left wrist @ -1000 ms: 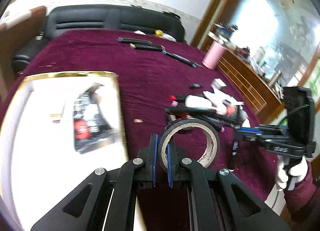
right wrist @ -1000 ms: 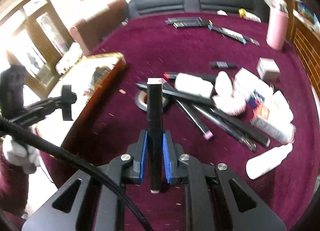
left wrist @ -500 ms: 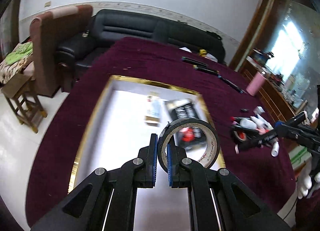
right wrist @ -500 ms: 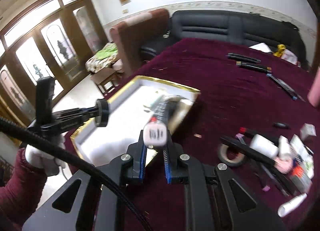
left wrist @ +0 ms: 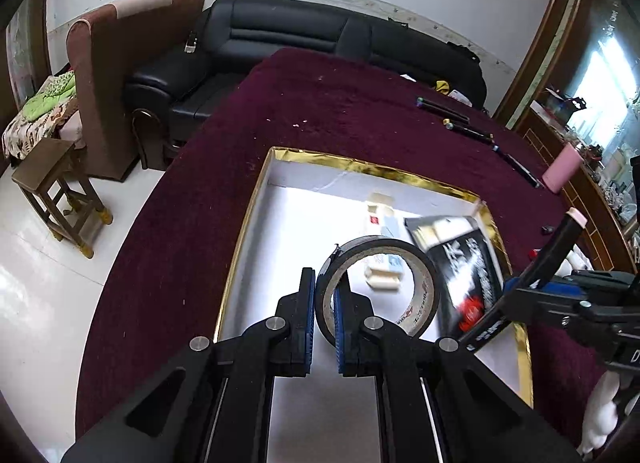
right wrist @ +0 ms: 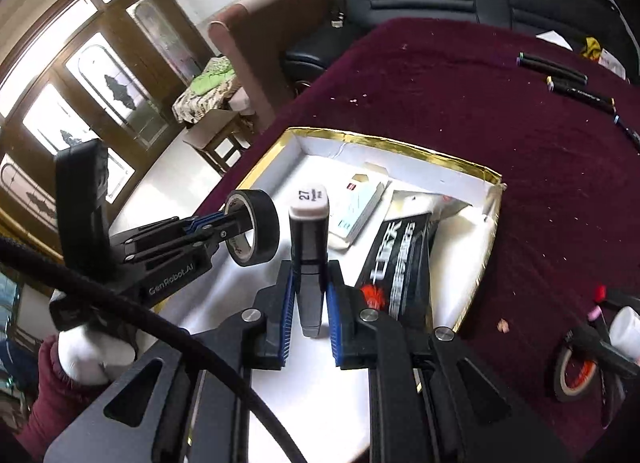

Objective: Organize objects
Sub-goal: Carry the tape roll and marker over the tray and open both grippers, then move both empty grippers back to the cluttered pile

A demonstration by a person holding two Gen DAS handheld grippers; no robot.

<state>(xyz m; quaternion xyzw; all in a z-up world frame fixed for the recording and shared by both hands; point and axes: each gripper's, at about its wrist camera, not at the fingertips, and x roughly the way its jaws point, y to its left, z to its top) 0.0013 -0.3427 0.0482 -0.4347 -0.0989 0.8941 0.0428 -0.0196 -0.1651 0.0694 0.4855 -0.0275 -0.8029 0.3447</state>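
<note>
Clamping the wall of a glossy black roll of tape (left wrist: 376,287) over the white, gold-rimmed cardboard box (left wrist: 256,199), the left gripper (left wrist: 323,327) is fully closed. Beside it the right gripper (right wrist: 311,303) pinches a black rectangular marker (right wrist: 309,239), grey cap reading "27"

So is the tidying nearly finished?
Not yet. A small box and a black packet already lie in the gold-edged tray. The left gripper holds black tape and the right gripper a marker above it. Markers and another tape roll remain on the tablecloth.
</note>
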